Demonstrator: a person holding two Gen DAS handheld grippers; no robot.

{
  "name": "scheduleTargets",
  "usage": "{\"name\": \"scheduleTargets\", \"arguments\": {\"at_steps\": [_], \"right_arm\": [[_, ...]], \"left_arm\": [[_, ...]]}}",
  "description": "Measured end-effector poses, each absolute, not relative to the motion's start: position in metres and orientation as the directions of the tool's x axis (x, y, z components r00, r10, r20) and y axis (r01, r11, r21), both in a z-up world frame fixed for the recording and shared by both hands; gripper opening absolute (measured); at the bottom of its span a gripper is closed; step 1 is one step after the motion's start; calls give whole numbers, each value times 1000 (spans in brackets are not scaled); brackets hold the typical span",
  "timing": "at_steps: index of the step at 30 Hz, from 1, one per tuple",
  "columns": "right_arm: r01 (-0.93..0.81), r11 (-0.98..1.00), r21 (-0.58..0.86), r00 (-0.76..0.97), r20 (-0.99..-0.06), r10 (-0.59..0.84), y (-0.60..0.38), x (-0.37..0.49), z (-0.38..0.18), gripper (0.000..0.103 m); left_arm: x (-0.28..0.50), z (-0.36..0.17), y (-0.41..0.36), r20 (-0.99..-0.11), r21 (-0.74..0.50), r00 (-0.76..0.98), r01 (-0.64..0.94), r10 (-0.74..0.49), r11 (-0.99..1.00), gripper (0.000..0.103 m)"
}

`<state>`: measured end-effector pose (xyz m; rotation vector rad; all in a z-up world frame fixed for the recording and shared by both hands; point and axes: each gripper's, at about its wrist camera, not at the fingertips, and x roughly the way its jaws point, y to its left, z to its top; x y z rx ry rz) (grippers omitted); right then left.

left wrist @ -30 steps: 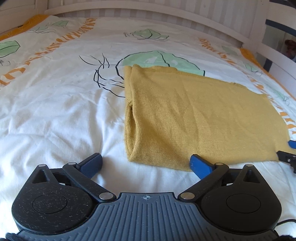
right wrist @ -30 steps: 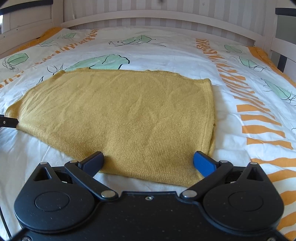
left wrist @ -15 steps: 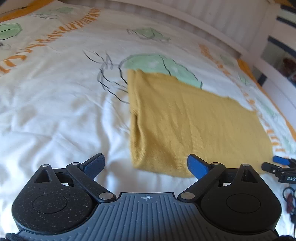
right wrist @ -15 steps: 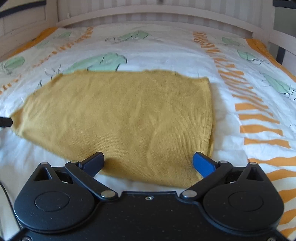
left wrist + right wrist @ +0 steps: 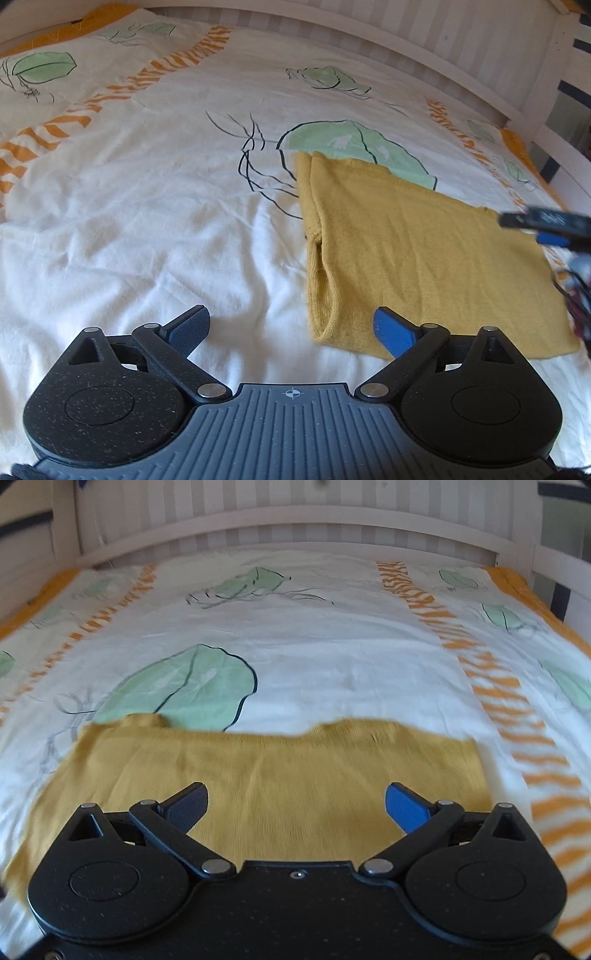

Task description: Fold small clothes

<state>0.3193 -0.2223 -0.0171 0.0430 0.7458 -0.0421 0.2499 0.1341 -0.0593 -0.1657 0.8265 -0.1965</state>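
The yellow garment (image 5: 424,258) lies already folded flat on the bed (image 5: 147,221), both the left gripper (image 5: 291,326) and right gripper (image 5: 295,805) jaws wide open and empty, so next likely comes gripping an edge for another fold.

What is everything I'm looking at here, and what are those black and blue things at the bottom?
Folded garment: one, mustard yellow, flat on the bed, right of centre in the left view.
Bedsheet: one, white with green leaves and orange stripes, covering the bed.
Bed rail: one, white, along the far edge.
Left claw: one, black with blue tips, open, empty, near the garment's near-left corner.
Right claw: one, black with blue tips, open, empty, over the garment; the picture is blurred.
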Motion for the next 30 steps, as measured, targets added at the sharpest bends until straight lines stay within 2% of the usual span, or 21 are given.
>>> {"name": "scheduleTargets", "arguments": {"at_steps": [2,6,15,23,25,30], "right_arm": [[60,998,-9,726,-685,-50,-213,335,-22,102],[35,988,-151,641,-755,-138,-193,354,-50,102],[27,991,-134,708,-697,-114,-198,303,-49,102],[-52,982,-179,702,-706,-92,-192,224,-58,102],[-71,984,-162,703,-708,-66,-194,214,-56,102],[-116,993,-10,704,-706,75,-227,209,-35,102]], "left_arm": [[251,-60,135,-715,-226,658,105,-238,969,96],[251,-59,136,-717,-233,654,101,-241,967,96],[251,-60,134,-718,-225,654,105,-238,969,96],[250,-62,132,-720,-221,654,100,-232,970,96],[251,-63,133,-721,-226,653,96,-233,969,96],[250,-64,135,-719,-231,654,94,-235,968,96]]}}
